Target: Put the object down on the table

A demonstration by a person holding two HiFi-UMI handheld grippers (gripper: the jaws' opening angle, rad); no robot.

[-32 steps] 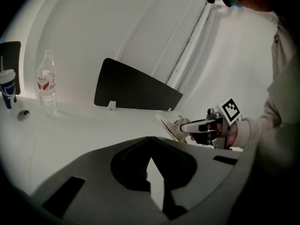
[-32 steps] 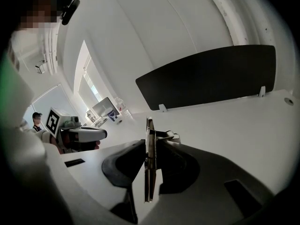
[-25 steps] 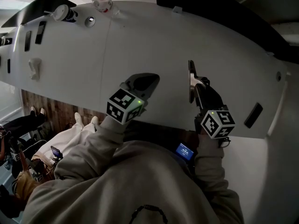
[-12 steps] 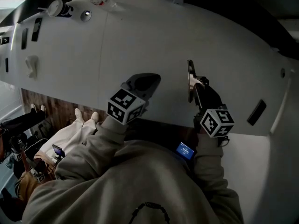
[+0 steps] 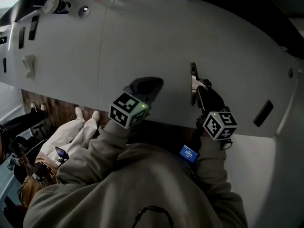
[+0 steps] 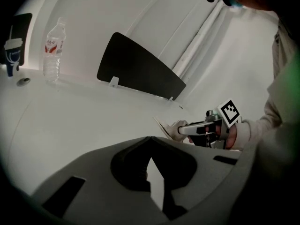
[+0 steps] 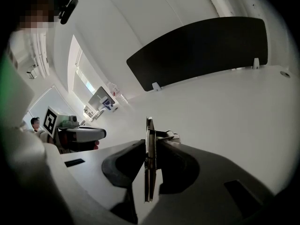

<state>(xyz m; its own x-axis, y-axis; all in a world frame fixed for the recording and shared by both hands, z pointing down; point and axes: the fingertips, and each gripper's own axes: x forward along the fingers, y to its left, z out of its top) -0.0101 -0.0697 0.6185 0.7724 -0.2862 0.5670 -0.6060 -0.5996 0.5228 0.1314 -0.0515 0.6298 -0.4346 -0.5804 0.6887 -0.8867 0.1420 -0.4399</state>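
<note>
My right gripper (image 5: 198, 86) is shut on a thin flat object (image 5: 193, 79) that stands on edge just above the white table (image 5: 142, 37), near its front edge. In the right gripper view the flat object (image 7: 149, 144) sits edge-on between the pads of the right gripper (image 7: 150, 150). In the left gripper view the right gripper (image 6: 202, 128) shows at the right, with the pale object (image 6: 169, 128) sticking out of it. My left gripper (image 5: 146, 83) hovers to the left of it over the table, its jaws together with nothing between them (image 6: 150, 139).
A water bottle (image 6: 53, 41) and a cup (image 5: 52, 4) stand at the table's far left end. A black divider panel (image 7: 197, 50) runs along the far side. Flat dark items (image 5: 33, 26) (image 5: 262, 113) and a white piece (image 5: 29, 64) lie on the table.
Both grippers have come down a little toward the table. The right one still grips the flat object.
</note>
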